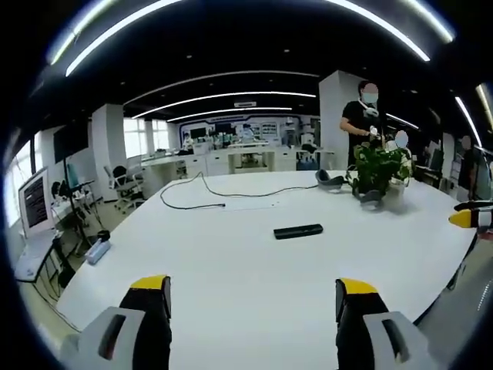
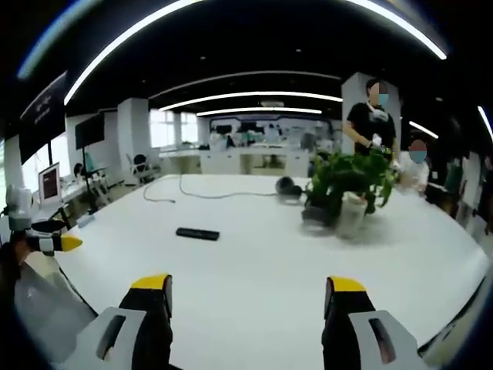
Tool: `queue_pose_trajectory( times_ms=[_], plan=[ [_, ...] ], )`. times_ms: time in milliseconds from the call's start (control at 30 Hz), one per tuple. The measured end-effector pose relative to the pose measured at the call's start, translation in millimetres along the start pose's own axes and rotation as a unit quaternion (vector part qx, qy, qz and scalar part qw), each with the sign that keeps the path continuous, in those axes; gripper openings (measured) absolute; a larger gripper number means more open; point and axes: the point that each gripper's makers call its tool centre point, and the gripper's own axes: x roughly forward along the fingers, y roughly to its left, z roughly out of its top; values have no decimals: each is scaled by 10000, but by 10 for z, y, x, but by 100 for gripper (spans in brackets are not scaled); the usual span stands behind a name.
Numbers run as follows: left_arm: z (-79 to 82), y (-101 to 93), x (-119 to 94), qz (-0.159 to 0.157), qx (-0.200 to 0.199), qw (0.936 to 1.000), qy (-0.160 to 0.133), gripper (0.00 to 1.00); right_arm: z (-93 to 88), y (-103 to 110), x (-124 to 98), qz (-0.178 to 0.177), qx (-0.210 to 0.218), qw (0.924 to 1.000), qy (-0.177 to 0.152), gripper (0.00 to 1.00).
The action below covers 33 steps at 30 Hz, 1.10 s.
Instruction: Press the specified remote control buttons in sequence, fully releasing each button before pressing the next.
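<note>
A black remote control (image 1: pixel 298 230) lies flat on the white table (image 1: pixel 231 293), well ahead of my left gripper (image 1: pixel 254 297), whose yellow-tipped jaws stand wide apart with nothing between them. In the right gripper view the same remote control (image 2: pixel 197 233) lies ahead and to the left of my right gripper (image 2: pixel 246 294), which is also open and holds nothing. The right gripper's yellow tip (image 1: pixel 464 218) pokes in at the right edge of the left gripper view. At the left edge of the right gripper view shows the left gripper's tip (image 2: pixel 62 243).
A potted green plant (image 2: pixel 348 185) stands on the table at the far right, with a dark headset (image 2: pixel 288 186) beside it. A black cable (image 1: pixel 208 196) snakes over the far part of the table. People stand behind the plant (image 1: pixel 365 116). Desks, chairs and monitors (image 1: pixel 35 202) fill the left.
</note>
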Motion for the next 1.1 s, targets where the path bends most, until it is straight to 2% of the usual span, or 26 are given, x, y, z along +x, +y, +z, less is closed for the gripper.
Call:
queue_pose_trajectory(
  times_ms=[100, 233, 467, 567, 667, 733, 867, 1100],
  plan=[
    [18, -40, 2, -88, -3, 10000, -26, 92, 13, 20, -6, 41, 19, 10000, -25, 80],
    [33, -45, -3, -64, 84, 9999, -47, 91, 5, 13, -11, -10, -57, 10000, 4, 79],
    [82, -58, -21, -80, 1, 9999, -121, 87, -28, -7, -7, -52, -89, 9999, 109, 78],
    [122, -72, -8, -143, 10, 9999, -47, 87, -9, 0, -15, -17, -66, 10000, 55, 78],
    [243, -106, 13, -244, 72, 9996, -102, 87, -20, -28, -19, -36, 17, 10000, 75, 78],
    [296, -110, 64, -264, 119, 9996, 8, 86, -23, -17, -17, 6, 65, 9999, 83, 77],
    [468, -177, 143, -478, 166, 9987, -11, 85, -52, 30, 7, 89, -11, 9998, 181, 76],
    [657, -372, 326, -960, 350, 9944, 254, 79, -73, 76, 24, 182, -171, 9994, 256, 74]
  ],
)
